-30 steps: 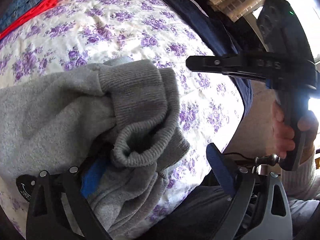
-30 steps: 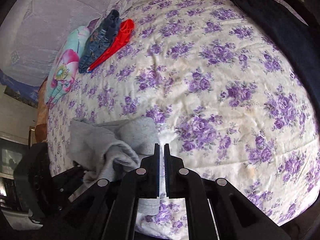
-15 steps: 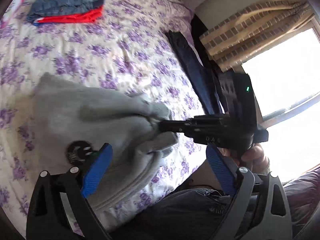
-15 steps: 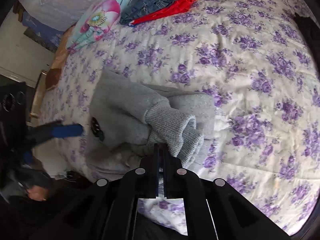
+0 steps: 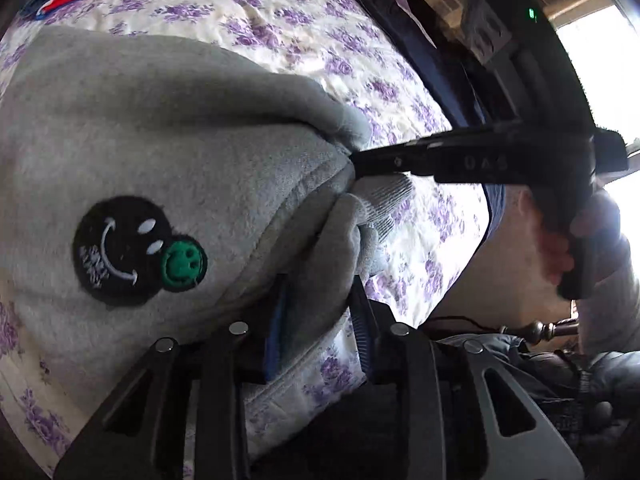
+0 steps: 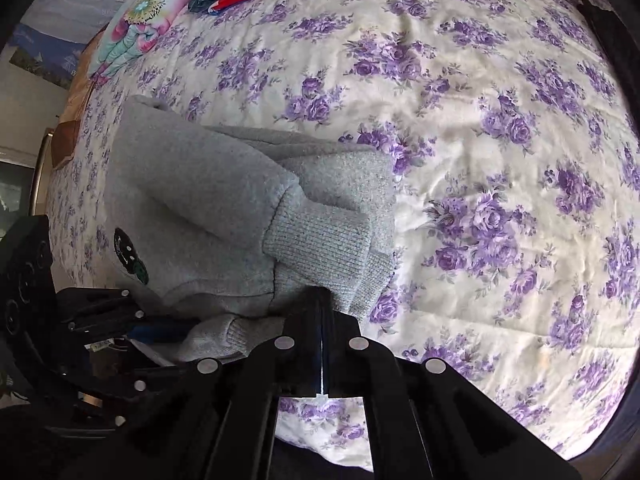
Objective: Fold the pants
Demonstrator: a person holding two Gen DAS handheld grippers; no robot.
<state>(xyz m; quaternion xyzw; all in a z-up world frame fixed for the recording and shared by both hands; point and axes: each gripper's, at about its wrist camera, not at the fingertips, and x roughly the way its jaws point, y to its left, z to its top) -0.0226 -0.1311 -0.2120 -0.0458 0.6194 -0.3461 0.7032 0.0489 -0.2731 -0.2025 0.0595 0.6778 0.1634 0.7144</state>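
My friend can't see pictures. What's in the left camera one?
Grey sweatpants with a black-and-green smiley patch lie bunched on a purple-flowered bedspread. The left gripper pinches a fold at the near edge, and the right gripper pokes in at the ribbed cuff.

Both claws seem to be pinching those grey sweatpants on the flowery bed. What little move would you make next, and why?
Probably lift both together and carry the near edge away across the pile. The left gripper pinches a fold of the grey fleece sweatpants, and the right gripper is shut at the ribbed cuffs. The pants lie bunched on the purple-flowered bedspread, so the fold looks unfinished.
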